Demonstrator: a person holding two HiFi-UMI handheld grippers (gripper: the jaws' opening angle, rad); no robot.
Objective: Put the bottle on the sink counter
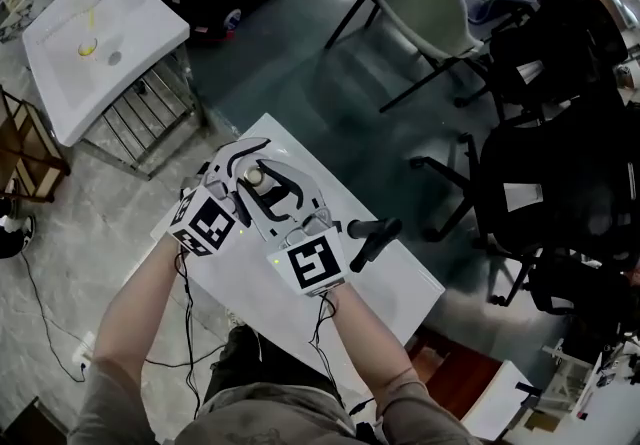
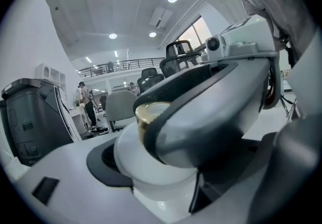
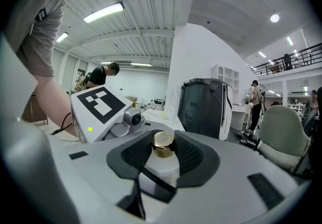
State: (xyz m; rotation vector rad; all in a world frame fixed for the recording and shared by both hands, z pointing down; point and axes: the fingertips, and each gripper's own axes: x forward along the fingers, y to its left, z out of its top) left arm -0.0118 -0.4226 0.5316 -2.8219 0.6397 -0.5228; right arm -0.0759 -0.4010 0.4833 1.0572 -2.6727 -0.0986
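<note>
A white bottle (image 1: 254,176) with a gold cap stands upright above the white table (image 1: 405,288), between both grippers. My right gripper (image 1: 268,195) is shut on the bottle (image 3: 160,165), its black pads against the body just under the gold cap. The left gripper (image 1: 238,165) comes in from the left side. In the left gripper view its jaws stand wide around the bottle (image 2: 151,167) and one jaw of the right gripper. The left pad lies beside the bottle; the other jaw stands well off. The white sink (image 1: 95,38) is at the far left.
The sink rests on a wire rack (image 1: 150,118) over a grey floor. A black handle-like object (image 1: 370,236) lies on the table to the right of the grippers. Office chairs (image 1: 545,133) crowd the right side. A dark bin (image 3: 204,107) stands beyond the table.
</note>
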